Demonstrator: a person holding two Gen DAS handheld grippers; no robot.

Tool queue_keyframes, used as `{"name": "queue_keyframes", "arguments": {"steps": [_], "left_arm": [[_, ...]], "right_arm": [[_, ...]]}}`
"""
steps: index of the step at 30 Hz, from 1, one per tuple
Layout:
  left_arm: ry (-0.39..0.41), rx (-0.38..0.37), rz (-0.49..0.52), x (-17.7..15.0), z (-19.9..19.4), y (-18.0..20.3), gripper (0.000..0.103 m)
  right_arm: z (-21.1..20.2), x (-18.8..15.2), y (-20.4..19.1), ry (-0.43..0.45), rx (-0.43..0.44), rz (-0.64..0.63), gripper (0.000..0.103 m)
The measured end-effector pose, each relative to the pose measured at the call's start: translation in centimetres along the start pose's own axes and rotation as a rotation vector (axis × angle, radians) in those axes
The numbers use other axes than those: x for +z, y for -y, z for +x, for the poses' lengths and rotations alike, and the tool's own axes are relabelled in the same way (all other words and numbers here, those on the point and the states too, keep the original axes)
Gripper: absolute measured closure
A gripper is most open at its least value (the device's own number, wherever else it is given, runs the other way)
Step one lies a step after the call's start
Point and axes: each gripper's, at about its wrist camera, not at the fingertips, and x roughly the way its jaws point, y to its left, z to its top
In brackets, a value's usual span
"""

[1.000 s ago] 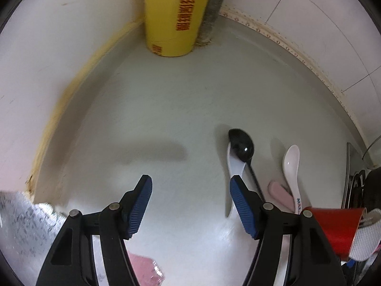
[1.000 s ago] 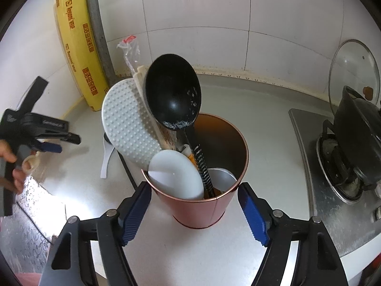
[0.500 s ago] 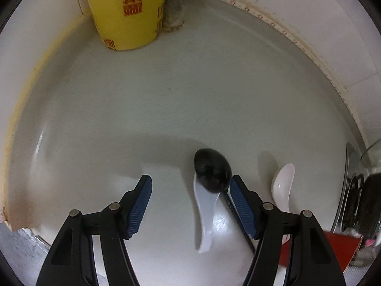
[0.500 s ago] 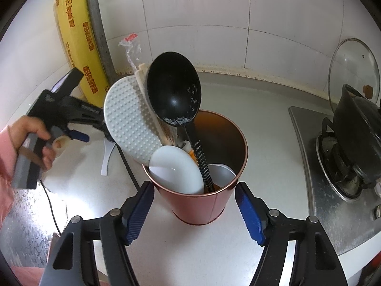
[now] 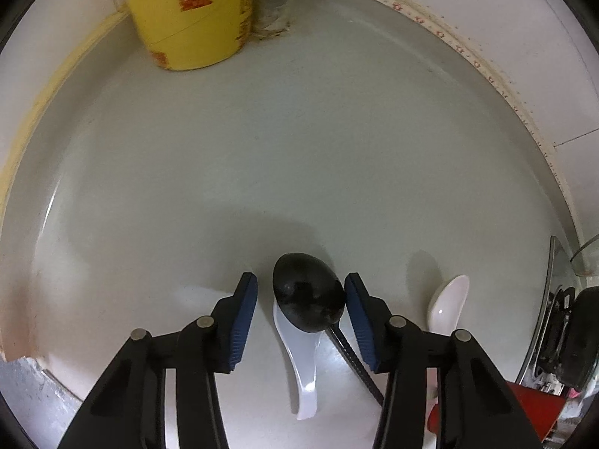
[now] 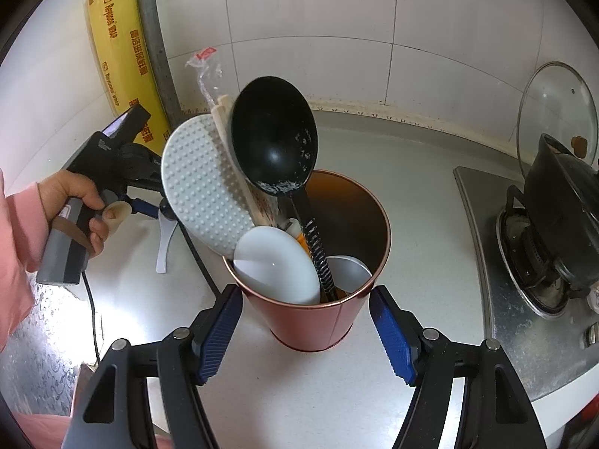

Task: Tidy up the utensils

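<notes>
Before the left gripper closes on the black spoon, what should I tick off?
1. Aim: ok. The left gripper straddles the black spoon at its bowl; its jaws have just been closing, with the pads not yet touching.
2. Spoon free of neighbours: not ok. It lies on a white spoon.
3. Second white spoon clear of the jaws: ok. It lies apart.
4. Red holder steadied: ok. The right gripper has its jaws shut on it.
5. Room in the holder: ok. There is a gap beside the ladle.

White tiled wall behind pale countertop, gas stove right
</notes>
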Motion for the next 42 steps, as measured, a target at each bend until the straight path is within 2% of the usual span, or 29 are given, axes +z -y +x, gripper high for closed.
{"name": "queue_keyframes", "arguments": {"steps": [9,13,15,19,21,23,27,28,38,40,41,42], "left_arm": [[-0.005,-0.003,-0.109,-2.5,-1.2,-3.9,0.053],[0.040,-0.124,-0.157,-3.9,-2.6,-5.2,0.053],[0.051,-0.146,-0.164,-4.8,-3.2,-5.7,0.053],[0.053,-0.120,-0.132,-6.3,-3.1,-6.9,0.053],[0.061,-0.096,-0.123,-6.7,-3.1,-6.9,0.062],[0.053,-0.076,-0.117,-6.3,-2.7,-7.0,0.066],[0.037,-0.057,-0.119,-5.4,-1.2,-7.0,0.068],[0.056,-0.054,-0.117,-5.3,-1.3,-6.8,0.068],[0.070,-0.021,-0.085,-3.7,-0.2,-4.6,0.068],[0.071,-0.015,-0.067,-3.8,-0.2,-4.2,0.079],[0.069,-0.014,-0.065,-4.6,-0.7,-4.6,0.088],[0.069,-0.017,-0.068,-4.7,-0.4,-4.0,0.092]], "right_arm": [[0.3,0.0,0.2,0.002,0.005,0.002,0.030],[0.3,-0.1,0.2,0.003,0.007,0.000,0.030],[0.3,-0.1,0.3,0.004,0.008,0.000,0.030],[0.3,-0.2,0.4,0.004,0.010,-0.001,0.030],[0.2,-0.2,0.4,0.004,0.010,0.000,0.030],[0.2,-0.2,0.4,0.005,0.011,0.003,0.030],[0.2,-0.2,0.4,0.005,0.012,0.005,0.030],[0.2,-0.2,0.4,0.005,0.013,0.006,0.030],[-0.3,-0.2,0.1,0.012,0.008,0.002,0.030],[-0.4,-0.2,0.0,0.011,0.008,-0.001,0.030],[-0.3,-0.3,0.0,0.010,0.008,0.000,0.030],[-0.3,-0.3,-0.1,0.009,0.008,0.001,0.030]]}}
